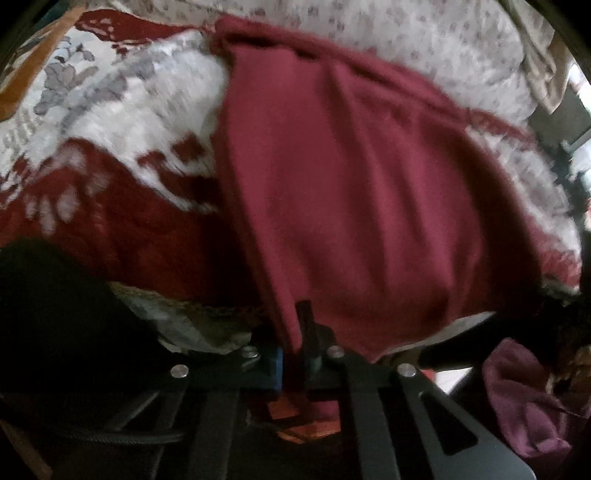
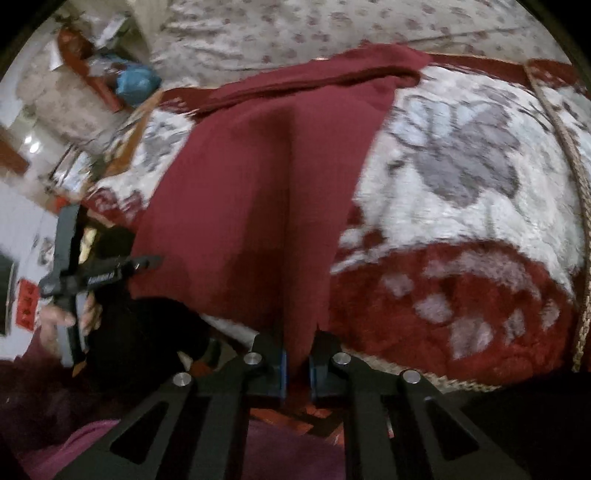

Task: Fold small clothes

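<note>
A dark red knitted garment point(image 1: 351, 206) lies spread over a red and white flowered blanket point(image 1: 122, 122). My left gripper point(image 1: 293, 354) is shut on the garment's near edge, which hangs up into the jaws. In the right wrist view the same garment point(image 2: 251, 206) runs away from me, its far end folded over. My right gripper point(image 2: 297, 363) is shut on its near edge too. The left gripper point(image 2: 147, 264) shows at the left of the right wrist view, pinching the garment's left corner.
A pale flowered bedsheet point(image 2: 332, 33) lies beyond the blanket point(image 2: 461, 166). A rope-like trim point(image 2: 576, 206) runs down the blanket's right side. Clutter and a blue bag point(image 2: 135, 81) sit at the far left. The person's purple sleeve point(image 1: 524, 402) is at the lower right.
</note>
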Demonstrator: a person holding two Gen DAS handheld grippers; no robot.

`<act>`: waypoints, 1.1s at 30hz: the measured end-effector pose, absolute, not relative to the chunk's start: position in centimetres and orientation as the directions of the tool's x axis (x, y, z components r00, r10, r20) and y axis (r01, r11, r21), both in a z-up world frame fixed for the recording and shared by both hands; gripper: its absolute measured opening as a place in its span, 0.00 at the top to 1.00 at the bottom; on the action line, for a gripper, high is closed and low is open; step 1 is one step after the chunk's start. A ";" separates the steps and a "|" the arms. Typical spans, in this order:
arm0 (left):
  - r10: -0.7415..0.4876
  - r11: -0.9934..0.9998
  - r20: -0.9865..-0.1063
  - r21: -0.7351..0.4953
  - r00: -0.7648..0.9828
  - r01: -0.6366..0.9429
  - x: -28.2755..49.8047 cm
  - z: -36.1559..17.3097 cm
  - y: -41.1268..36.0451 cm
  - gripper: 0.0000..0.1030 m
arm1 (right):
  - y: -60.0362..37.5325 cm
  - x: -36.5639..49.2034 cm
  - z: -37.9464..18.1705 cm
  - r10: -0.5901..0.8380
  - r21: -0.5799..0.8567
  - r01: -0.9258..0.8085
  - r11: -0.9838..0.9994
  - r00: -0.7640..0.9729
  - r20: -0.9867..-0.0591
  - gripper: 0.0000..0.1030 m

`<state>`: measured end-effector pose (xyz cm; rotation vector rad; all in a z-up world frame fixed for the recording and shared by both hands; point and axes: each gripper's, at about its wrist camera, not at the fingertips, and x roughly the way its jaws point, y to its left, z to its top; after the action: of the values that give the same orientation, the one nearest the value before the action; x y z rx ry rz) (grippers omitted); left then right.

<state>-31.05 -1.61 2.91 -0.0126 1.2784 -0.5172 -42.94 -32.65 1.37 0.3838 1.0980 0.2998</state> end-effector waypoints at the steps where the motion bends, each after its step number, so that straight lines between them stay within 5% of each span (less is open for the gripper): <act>1: -0.393 0.882 -0.894 -0.299 0.217 0.365 -31.5 4.4 -0.8 0.94 | -32.4 -43.3 1.9 0.436 0.455 -0.064 0.888 0.426 -0.793 0.91; 11: -0.404 0.891 -0.873 -0.308 0.272 0.335 -32.3 5.8 2.0 0.95 | -31.9 -44.7 1.5 0.518 0.536 -0.076 0.841 0.403 -0.755 0.92; 18: -0.476 0.864 -0.807 -0.355 0.350 0.357 -31.3 9.2 2.1 0.95 | -34.4 -43.6 6.4 0.533 0.579 -0.098 0.810 0.535 -0.655 0.91; 33: -0.518 0.854 -0.657 -0.363 0.548 0.373 -19.6 17.1 -1.5 0.95 | -38.9 -33.4 14.5 0.377 0.538 -0.052 0.841 0.770 -0.514 0.91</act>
<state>-19.60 -1.47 17.10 -0.1893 0.8389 -0.5315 -33.42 -38.86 14.55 0.5281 0.6557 0.2444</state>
